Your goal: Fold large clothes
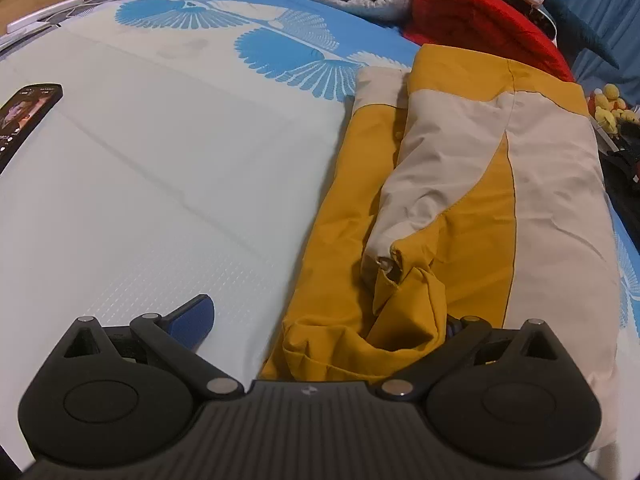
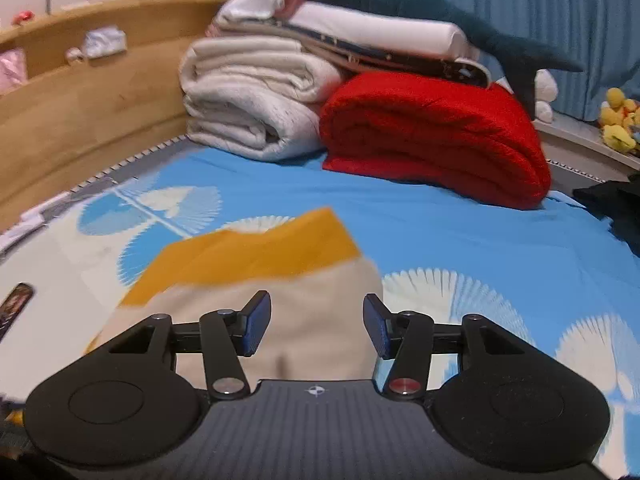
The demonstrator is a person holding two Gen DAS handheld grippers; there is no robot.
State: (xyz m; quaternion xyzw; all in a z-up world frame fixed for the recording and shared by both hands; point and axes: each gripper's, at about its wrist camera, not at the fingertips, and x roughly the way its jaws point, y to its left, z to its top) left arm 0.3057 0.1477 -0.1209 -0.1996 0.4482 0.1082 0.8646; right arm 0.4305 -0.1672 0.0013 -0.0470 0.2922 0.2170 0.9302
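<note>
Jacket (image 1: 460,184), yellow/cream, lies folded lengthwise along bed's (image 1: 160,168) right edge. Left gripper (image 1: 320,320) jaws wide apart over its hem; right gripper (image 2: 316,322) jaws apart, empty, above jacket.

The jacket (image 1: 460,184) is a thin woven cloth in mustard and cream panels, matt, lightly creased, with stitched seams. Under it, the bed sheet (image 1: 160,168) is smooth printed cloth, matt, showing pressed fold lines and a fine dotted weave near the left tongs (image 1: 316,320). Beyond the jacket, the red blanket (image 2: 436,132) is fleecy and rough-napped; beside the blanket, the white quilt (image 2: 248,100) is soft stitched cloth, matt. Behind the quilt, the headboard (image 2: 92,92) is light wood with a smooth satin finish. Both tongs, left and right (image 2: 316,328), are matt black plastic with ribbed bodies, bright metal pivot pins and blue textured pads (image 2: 256,328). The phone (image 1: 24,120) has a glossy screen.
</note>
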